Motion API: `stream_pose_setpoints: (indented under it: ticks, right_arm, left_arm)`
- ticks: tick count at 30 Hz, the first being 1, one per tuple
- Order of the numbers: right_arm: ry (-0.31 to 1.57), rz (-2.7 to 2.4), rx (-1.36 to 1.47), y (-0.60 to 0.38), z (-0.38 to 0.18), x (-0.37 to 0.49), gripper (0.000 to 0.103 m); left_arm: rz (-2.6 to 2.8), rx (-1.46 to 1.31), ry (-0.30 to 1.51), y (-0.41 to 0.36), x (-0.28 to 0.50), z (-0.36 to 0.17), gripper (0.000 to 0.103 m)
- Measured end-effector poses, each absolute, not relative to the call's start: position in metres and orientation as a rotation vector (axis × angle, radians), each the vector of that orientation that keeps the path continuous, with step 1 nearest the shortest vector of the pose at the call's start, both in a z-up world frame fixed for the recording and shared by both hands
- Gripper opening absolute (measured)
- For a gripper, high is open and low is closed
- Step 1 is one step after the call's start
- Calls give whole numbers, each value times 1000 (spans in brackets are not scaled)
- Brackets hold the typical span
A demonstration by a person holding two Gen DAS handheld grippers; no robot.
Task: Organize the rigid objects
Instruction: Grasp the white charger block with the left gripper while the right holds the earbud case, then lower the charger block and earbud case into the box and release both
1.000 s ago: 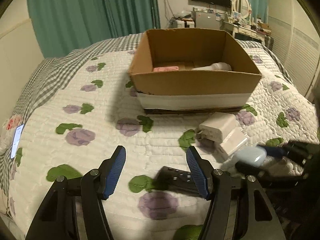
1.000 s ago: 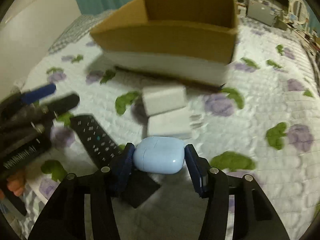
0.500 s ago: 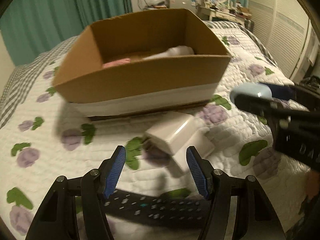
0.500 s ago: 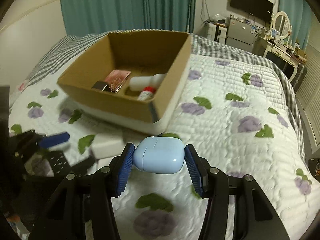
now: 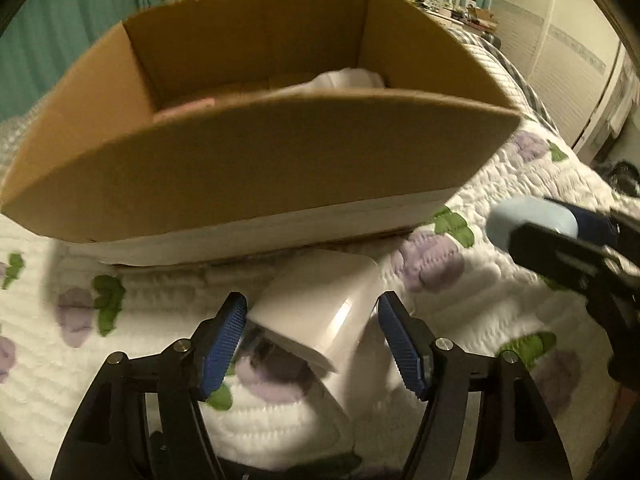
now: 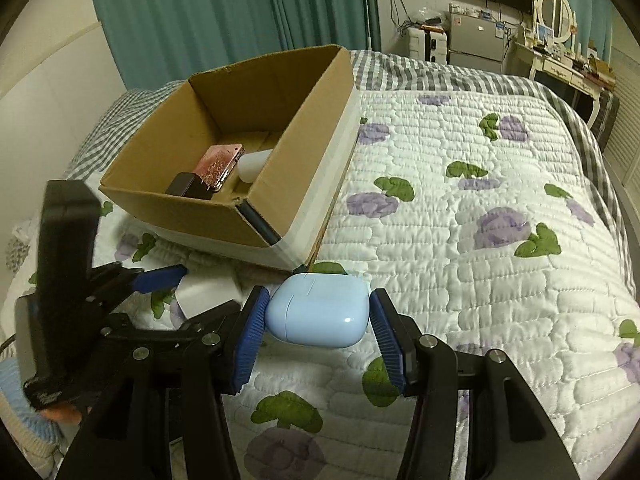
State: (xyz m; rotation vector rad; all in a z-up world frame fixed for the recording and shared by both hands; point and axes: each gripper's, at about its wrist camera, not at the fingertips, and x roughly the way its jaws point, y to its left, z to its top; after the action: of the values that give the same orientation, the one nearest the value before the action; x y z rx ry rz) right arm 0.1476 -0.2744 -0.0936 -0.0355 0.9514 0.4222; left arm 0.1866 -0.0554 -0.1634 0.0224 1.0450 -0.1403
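Observation:
A cardboard box [image 5: 256,160] stands on the quilted bed; it also shows in the right wrist view [image 6: 280,184], with a pink card [image 6: 219,162], a dark block [image 6: 187,186] and a white bottle [image 6: 254,166] inside. My left gripper [image 5: 312,336] is open, its fingers on either side of a white block [image 5: 320,312] lying in front of the box. A second white block [image 5: 352,376] lies under it. My right gripper [image 6: 318,334] is shut on a light blue case [image 6: 318,314], held above the quilt right of the box; the case also shows in the left wrist view [image 5: 532,220].
A dark remote [image 5: 304,466] lies on the quilt just below the left gripper. The flowered quilt [image 6: 480,240] spreads out to the right of the box. Teal curtains [image 6: 224,20], a dresser and a mirror stand behind the bed.
My left gripper moved forward from over the remote until its open fingers straddle the white block. My right gripper lifted the blue case off the quilt and carried it up and right.

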Motion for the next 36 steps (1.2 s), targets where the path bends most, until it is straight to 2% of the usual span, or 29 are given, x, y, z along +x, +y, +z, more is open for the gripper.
stream_pose_setpoints:
  ticks: [6, 9, 16, 26, 36]
  right_arm:
    - [958, 417, -50, -272, -97, 147, 52]
    - [955, 410, -57, -272, -96, 146, 52]
    - [918, 405, -91, -267, -89, 137, 52]
    - [878, 410, -129, -256, -67, 124, 52]
    - [778, 427, -144, -236, -27, 127, 52]
  left_arm:
    - [-73, 43, 1083, -53, 195, -175, 71]
    - [-84, 69, 1066, -55, 187, -170, 61]
    - [-44, 50, 1044, -43, 161, -155, 57]
    - [-30, 24, 901, -28, 110, -99, 56]
    - [17, -13, 748, -17, 114, -40, 56]
